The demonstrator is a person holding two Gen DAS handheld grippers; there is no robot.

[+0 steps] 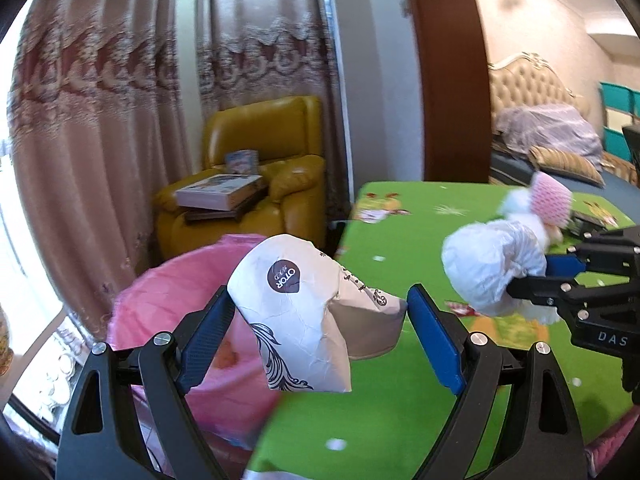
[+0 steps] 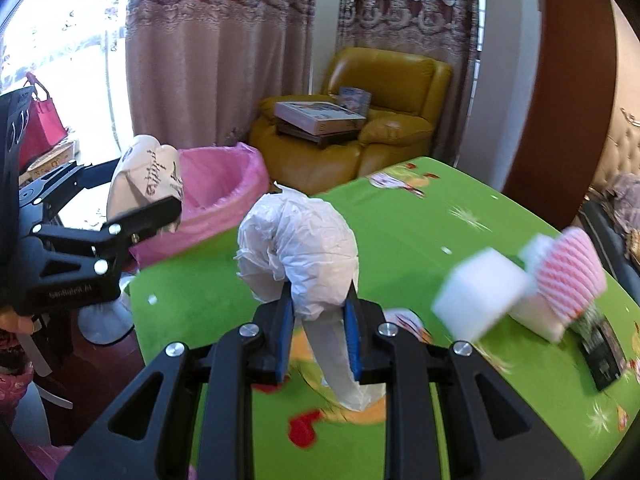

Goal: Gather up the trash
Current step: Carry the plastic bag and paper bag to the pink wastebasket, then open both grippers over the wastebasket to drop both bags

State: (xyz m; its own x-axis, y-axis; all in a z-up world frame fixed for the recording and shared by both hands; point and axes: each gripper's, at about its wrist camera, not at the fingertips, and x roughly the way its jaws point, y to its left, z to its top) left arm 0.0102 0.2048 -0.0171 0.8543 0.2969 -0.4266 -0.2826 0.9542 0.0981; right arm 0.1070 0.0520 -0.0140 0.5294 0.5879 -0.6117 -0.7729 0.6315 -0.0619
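My left gripper (image 1: 320, 312) is shut on a crumpled printed paper bag (image 1: 298, 308) and holds it in the air at the table's left edge, beside the pink-lined trash bin (image 1: 176, 304). The bag also shows in the right wrist view (image 2: 148, 178), next to the bin (image 2: 224, 196). My right gripper (image 2: 318, 312) is shut on a crumpled white plastic bag (image 2: 300, 248), held above the green table (image 2: 400, 240). From the left wrist view the plastic bag (image 1: 492, 264) and right gripper (image 1: 532, 276) are to the right.
White foam blocks (image 2: 480, 292), a pink foam net (image 2: 572, 272) and a black item (image 2: 604, 356) lie on the table's right side. A yellow armchair (image 2: 384, 120) with boxes stands behind the bin, in front of curtains. A bed (image 1: 560, 148) is at far right.
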